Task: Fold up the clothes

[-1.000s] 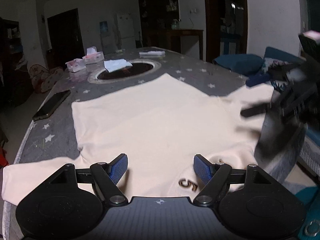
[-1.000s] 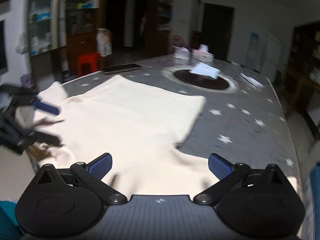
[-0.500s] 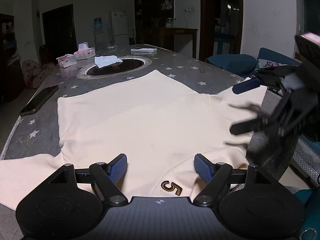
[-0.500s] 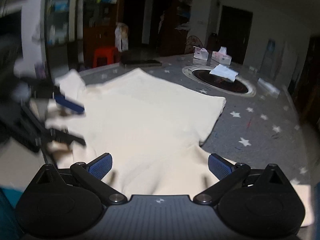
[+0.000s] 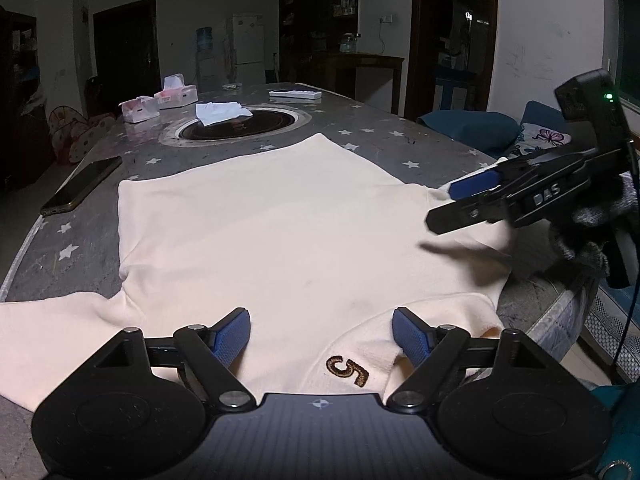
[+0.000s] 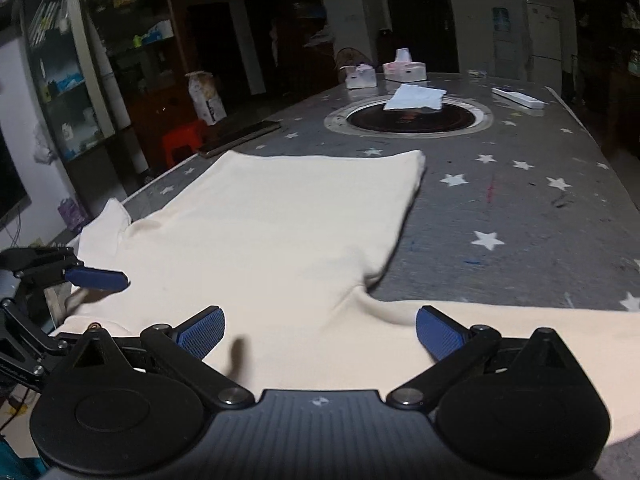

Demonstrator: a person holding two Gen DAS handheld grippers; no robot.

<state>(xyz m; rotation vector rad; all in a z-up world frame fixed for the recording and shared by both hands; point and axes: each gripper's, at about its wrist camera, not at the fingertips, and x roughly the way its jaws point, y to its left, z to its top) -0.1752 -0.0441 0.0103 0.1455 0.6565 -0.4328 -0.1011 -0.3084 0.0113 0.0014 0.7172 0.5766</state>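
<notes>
left wrist view: the cream cotton t-shirt (image 5: pixel 280 232) lies flat on the grey star-patterned table (image 5: pixel 400 148), its collar with a brown embroidered 5 (image 5: pixel 347 370) at 6 o'clock; the left gripper (image 5: pixel 321 332) is spread wide above it, grasping nothing

right wrist view: the right gripper (image 6: pixel 318 330) is released over the shirt's shoulder, sleeve trailing to 3 o'clock, round black hotplate (image 6: pixel 408 118) at 12

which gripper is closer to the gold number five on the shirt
Left. The left gripper hangs right over the number 5, which sits between its open jaws. The right gripper is off by the shirt's far sleeve, also open.
</notes>
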